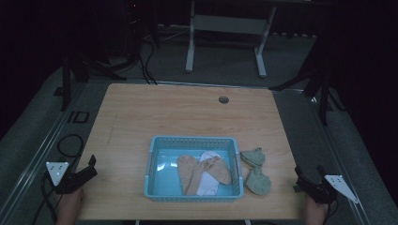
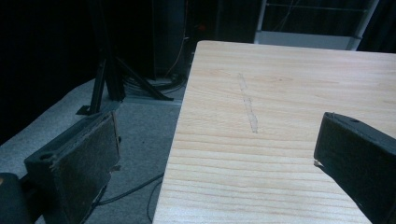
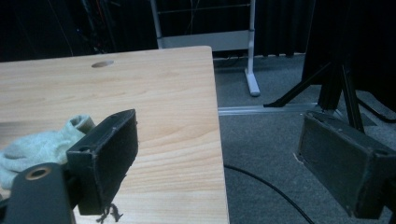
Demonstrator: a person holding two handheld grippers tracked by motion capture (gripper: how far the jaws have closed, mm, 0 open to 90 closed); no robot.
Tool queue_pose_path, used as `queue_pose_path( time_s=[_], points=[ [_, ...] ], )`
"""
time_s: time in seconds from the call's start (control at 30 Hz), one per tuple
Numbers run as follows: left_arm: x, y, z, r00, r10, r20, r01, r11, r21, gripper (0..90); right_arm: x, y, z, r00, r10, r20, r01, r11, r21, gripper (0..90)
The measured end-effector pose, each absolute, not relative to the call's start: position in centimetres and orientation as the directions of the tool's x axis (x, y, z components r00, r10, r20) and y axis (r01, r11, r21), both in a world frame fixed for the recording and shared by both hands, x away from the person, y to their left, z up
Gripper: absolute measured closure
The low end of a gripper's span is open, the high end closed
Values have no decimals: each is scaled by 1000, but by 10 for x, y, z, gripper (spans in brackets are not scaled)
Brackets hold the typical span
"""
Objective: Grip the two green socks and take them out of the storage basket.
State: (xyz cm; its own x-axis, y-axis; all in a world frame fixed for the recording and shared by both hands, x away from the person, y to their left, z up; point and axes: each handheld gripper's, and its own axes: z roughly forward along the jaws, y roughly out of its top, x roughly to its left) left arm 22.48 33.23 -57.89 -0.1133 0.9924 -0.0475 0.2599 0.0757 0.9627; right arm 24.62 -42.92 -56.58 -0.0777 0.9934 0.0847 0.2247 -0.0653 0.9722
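A light blue plastic basket (image 1: 156, 143) sits near the front middle of the wooden table (image 1: 164, 112). Inside lie tan socks (image 1: 187, 172) and a white sock (image 1: 206, 185). Two pale green socks (image 1: 254, 157) (image 1: 257, 182) rest on the table just right of the basket; one of them, a green sock (image 3: 32, 147), appears in the right gripper view. My left gripper (image 1: 91, 167) hovers at the table's front left edge, open and empty. My right gripper (image 1: 307, 177) hangs open at the front right edge, nothing between its pads (image 3: 109, 158).
A round cable hole (image 1: 224, 99) sits near the table's far edge. A white desk frame (image 1: 225, 28) stands behind. Black stands (image 1: 324, 89) and cables (image 1: 70, 140) flank the table on grey carpet.
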Motion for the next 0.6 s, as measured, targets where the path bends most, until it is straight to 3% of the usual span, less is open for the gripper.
queue_pose_path(
  time_s=[0.6],
  points=[
    [225, 332, -579, -112, 993, -47, 257, 74, 964, 4, 248, -427, -566, -58, 995, 75, 222, -61, 973, 123]
  ],
)
